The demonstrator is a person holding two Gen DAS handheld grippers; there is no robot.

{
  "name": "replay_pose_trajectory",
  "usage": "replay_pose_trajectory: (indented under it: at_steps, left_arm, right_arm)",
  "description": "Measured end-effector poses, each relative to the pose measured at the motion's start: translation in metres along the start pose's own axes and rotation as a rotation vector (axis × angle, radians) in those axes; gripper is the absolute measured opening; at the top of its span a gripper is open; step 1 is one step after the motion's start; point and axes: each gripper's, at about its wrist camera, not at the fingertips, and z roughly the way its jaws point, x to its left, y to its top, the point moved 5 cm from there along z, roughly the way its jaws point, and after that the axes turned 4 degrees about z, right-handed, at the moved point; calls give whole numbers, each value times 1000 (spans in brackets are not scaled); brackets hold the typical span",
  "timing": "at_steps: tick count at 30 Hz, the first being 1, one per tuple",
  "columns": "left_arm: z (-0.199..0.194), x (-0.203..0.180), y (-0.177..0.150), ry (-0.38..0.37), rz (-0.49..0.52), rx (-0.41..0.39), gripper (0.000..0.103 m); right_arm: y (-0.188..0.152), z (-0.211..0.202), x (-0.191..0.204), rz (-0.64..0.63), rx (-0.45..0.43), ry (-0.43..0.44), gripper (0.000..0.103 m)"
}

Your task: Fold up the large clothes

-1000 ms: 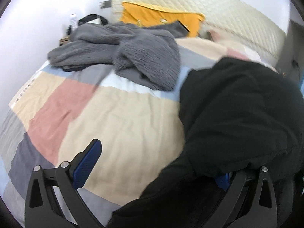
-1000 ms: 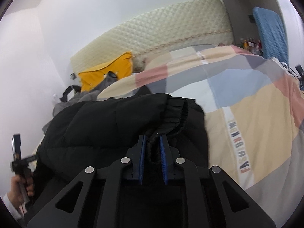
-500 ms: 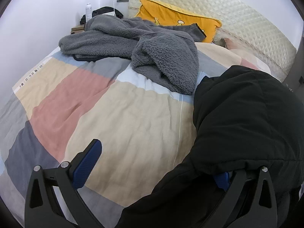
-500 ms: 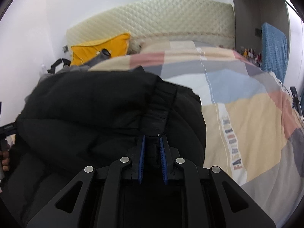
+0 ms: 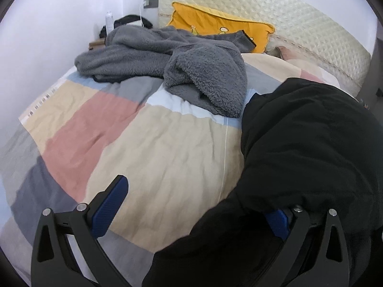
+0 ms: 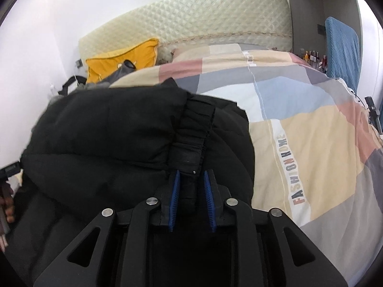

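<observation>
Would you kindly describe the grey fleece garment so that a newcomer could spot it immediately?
Start at the quilted cream headboard and find the yellow pillow leaning against it. The grey fleece garment lies crumpled just in front of that pillow on the patchwork duvet. Its fuzzy, pale grey pile separates it from the smooth black padded jacket beside it.

A yellow pillow (image 5: 215, 27) is propped against the quilted headboard (image 5: 299, 24). A patchwork bedspread (image 5: 167, 148) is spread over the bed; a blue towel (image 6: 342, 47) is hung alongside.

White walls (image 5: 59, 24), quilted cream headboard (image 5: 287, 16)
</observation>
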Motion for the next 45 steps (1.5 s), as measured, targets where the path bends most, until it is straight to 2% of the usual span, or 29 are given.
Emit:
replay_pose_trajectory:
  at_steps: [2, 5, 8, 10, 15, 21, 23, 27, 31, 35, 40, 43, 45]
  left_arm:
    - [-15, -4, -1, -5, 40, -30, 102]
    - [-40, -9, -7, -85, 38, -36, 103]
    - [-71, -13, -7, -130, 30, -63, 103]
    - [-93, -17, -4, -148, 42, -88, 103]
    - [-171, -17, 12, -176, 97, -177, 103]
    - [-265, -5, 35, -254, 94, -232, 103]
    - [-295, 0, 41, -245, 103, -265, 103]
    - [-345, 10, 46, -280, 125, -306, 103]
    - [-392, 38, 49, -237, 99, -351, 103]
    - [-440, 80, 49, -208, 39, -443, 103]
    - [-461, 122, 45, -183, 9, -453, 103]
    - [-438, 141, 20, -162, 19, -394, 103]
    - [-406, 147, -3, -213, 39, -313, 103]
  right_arm:
    - [3, -12, 4, -6, -24, 11, 34]
    - [4, -40, 15, 15, -64, 48, 40]
    - [3, -73, 25, 55, -119, 82, 42]
    - [5, -100, 39, 17, -157, 88, 42]
    - [15, -183, 69, -22, -258, 97, 44]
    - [27, -279, 101, -52, -354, 121, 45]
    - [32, -307, 108, -43, -375, 113, 46]
    - [33, -349, 121, -51, -392, 76, 46]
    - [27, -384, 122, -58, -396, 59, 46]
    - [20, -413, 106, -42, -383, 65, 48]
    - [9, -442, 69, -33, -349, 53, 48]
    - [-3, -446, 40, -5, -319, 33, 53]
    - [-17, -436, 21, 15, -276, 26, 55]
